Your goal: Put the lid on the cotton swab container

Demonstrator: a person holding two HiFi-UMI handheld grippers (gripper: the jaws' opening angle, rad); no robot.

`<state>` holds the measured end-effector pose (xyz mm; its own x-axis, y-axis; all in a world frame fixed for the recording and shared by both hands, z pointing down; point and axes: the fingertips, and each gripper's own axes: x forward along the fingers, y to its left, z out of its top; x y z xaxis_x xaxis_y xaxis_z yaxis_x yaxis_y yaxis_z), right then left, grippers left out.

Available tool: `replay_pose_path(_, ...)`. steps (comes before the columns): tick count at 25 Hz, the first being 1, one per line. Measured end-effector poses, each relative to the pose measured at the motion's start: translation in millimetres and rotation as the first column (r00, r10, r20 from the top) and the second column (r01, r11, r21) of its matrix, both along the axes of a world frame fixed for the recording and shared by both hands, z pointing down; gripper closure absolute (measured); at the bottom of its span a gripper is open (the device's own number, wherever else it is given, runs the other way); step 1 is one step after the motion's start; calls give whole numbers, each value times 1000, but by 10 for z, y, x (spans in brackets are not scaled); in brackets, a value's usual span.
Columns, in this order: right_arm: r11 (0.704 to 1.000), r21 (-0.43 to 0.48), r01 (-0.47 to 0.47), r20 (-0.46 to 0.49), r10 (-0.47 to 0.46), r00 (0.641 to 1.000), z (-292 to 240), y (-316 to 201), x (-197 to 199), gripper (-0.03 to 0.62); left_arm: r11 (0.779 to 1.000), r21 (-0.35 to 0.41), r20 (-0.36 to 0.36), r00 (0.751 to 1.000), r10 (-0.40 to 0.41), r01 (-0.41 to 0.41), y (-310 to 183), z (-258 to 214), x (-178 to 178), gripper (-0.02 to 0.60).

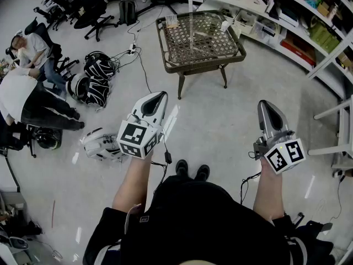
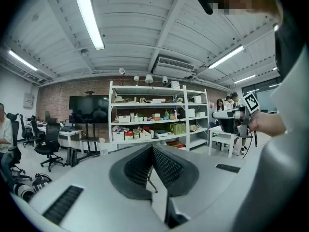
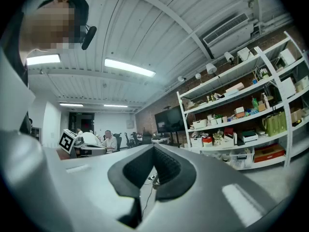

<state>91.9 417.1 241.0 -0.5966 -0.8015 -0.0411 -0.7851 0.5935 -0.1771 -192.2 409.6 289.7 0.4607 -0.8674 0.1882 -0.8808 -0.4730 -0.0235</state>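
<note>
Both grippers are held up in front of the person's body, well short of the small rattan-topped table (image 1: pixel 182 65). A small clear box (image 1: pixel 172 21) and a white item (image 1: pixel 225 25) sit on the table's far edge, too small to identify. My left gripper (image 1: pixel 159 97) is shut with nothing between its pads, its jaws meeting in the left gripper view (image 2: pixel 152 150). My right gripper (image 1: pixel 265 105) is likewise shut and empty (image 3: pixel 154 149). Each gripper view looks out level across the room, not at the table.
White shelving (image 1: pixel 298 21) full of boxes runs along the back and right. Office chairs (image 1: pixel 91 7), seated people (image 1: pixel 25 95), black bags (image 1: pixel 96 79) and a white device (image 1: pixel 99 143) lie at the left. Cables (image 1: pixel 140 65) trail over the floor near the table.
</note>
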Motion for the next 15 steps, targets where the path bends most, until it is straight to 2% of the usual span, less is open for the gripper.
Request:
replay_pose_path(4, 1000, -13, -17, 24, 17, 1000, 5, -29, 6, 586, 999, 12, 25, 999, 40, -41, -110, -52, 60, 575)
replay_pose_path(15, 998, -20, -53, 40, 54, 998, 0, -29, -54, 586, 995, -3, 1, 995, 99, -99, -139, -26, 157, 575)
